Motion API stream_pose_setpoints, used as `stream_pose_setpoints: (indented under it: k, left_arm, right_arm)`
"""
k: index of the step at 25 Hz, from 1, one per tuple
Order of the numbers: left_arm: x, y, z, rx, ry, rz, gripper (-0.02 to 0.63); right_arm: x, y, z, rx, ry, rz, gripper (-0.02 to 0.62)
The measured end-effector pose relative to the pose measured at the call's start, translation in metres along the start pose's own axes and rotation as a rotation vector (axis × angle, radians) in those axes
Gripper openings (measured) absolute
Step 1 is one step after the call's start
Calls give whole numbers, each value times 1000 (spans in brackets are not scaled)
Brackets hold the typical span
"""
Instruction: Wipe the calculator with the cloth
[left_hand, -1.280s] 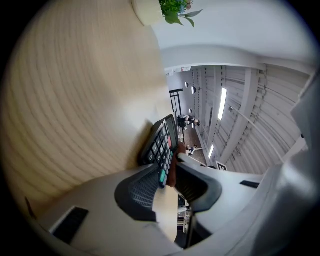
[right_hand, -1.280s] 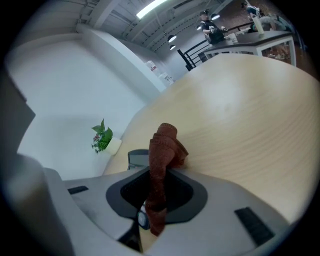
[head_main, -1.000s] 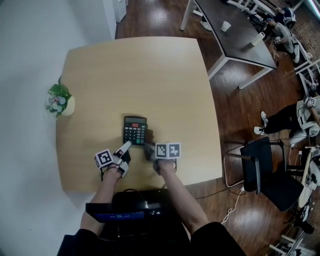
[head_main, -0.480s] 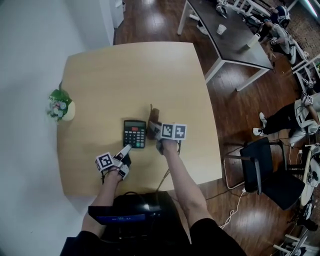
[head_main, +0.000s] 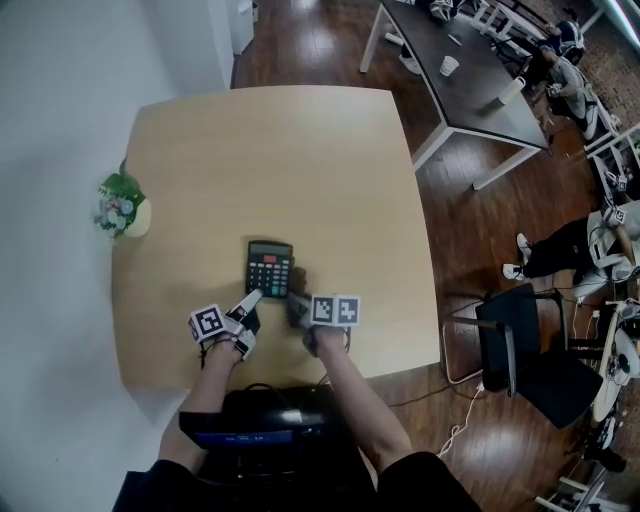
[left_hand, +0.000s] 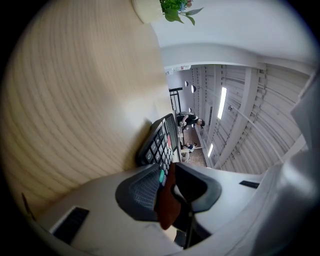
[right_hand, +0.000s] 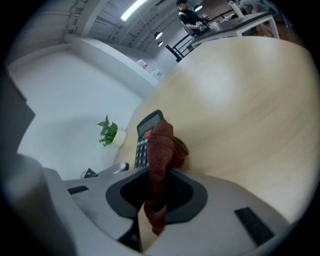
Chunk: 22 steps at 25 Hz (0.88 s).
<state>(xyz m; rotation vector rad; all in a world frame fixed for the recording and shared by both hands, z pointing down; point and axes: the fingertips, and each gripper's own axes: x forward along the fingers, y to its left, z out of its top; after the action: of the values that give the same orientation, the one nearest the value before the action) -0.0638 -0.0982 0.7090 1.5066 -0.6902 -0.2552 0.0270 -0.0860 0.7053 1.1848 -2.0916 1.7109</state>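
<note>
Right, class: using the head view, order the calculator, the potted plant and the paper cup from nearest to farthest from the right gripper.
From the right gripper, shut on the cloth:
1. The calculator, just ahead, slightly left.
2. The potted plant, at the left edge of the table.
3. The paper cup, on the dark table beyond.

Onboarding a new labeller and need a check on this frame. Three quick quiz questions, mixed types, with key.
1. True or false: the cloth is clamped in the right tongs.
2. In the head view, the cloth is nearest which part of the calculator? A: its far left corner. B: its near right corner. C: its display.
3. Fill in: a small potted ___ stands at the table's left edge in the head view.
Key: 1 true; 2 B; 3 plant.
</note>
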Motion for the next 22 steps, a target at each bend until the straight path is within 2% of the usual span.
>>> stream_pose_setpoints:
  k: [3,5,7,10,12,14,17,19,22]
  left_arm:
    - [1,2,0,8,4,-10,101]
    - [2,1,-2,5,4,-15,101]
    - [3,0,-2,-6,-1,-16,101]
    - [2,0,2,-15,-42,-2,96]
    - [-1,4,2,-34,-97,32,92]
    - [-5,7,0,-58,-160,68,91]
    - [-8,8,-4,-70,-221,102,91]
    - [-8,7,-5,-61,-211,109,91]
    - [-11,10,1,-52,-162,101,81]
  right_arm:
    - [-8,6,-39,27,81,39,71]
    - [-18,4,-36,10,100,42,71]
    - [-27,2,3,-77,59,17,71]
    - [-24,11,92,-311,-12,-20,71]
    - [-5,22,137,-465,6,-30,71]
    - [22,25,156,-604,103,-45,71]
    - [51,18,142,-763,336,-45,71]
    - [53,16,125,-775,433,-20,71]
    - [43,14,112,-686,438,-11,71]
